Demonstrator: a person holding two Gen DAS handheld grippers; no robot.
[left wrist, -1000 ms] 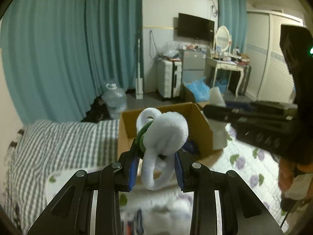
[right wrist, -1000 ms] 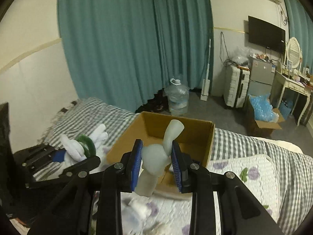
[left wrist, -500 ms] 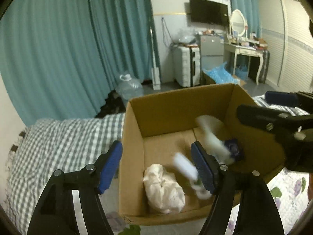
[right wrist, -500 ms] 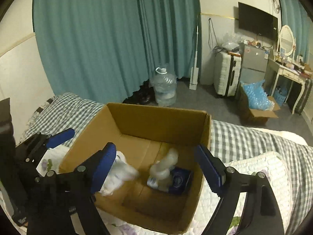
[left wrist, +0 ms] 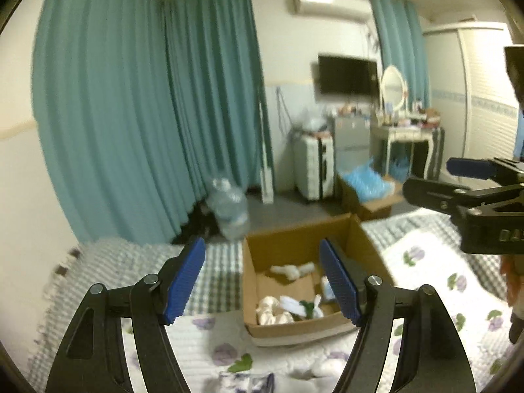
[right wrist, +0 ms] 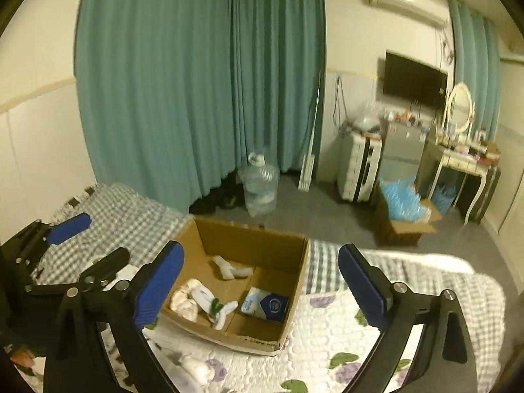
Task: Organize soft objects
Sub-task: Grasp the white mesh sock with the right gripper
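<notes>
Both grippers hang above the bed with jaws spread wide and nothing between them: the left gripper and the right gripper. Ahead of and below both sits the cardboard box on the floral quilt. Inside it lie a white-and-green plush toy, a pale plush toy, a crumpled cream cloth and a blue-printed packet

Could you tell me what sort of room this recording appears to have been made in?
Most likely a lived-in bedroom: the cardboard box sits on a bed with a floral quilt, a dressing table with an oval mirror stands by the far wall, and a wardrobe fills the corner.
</notes>
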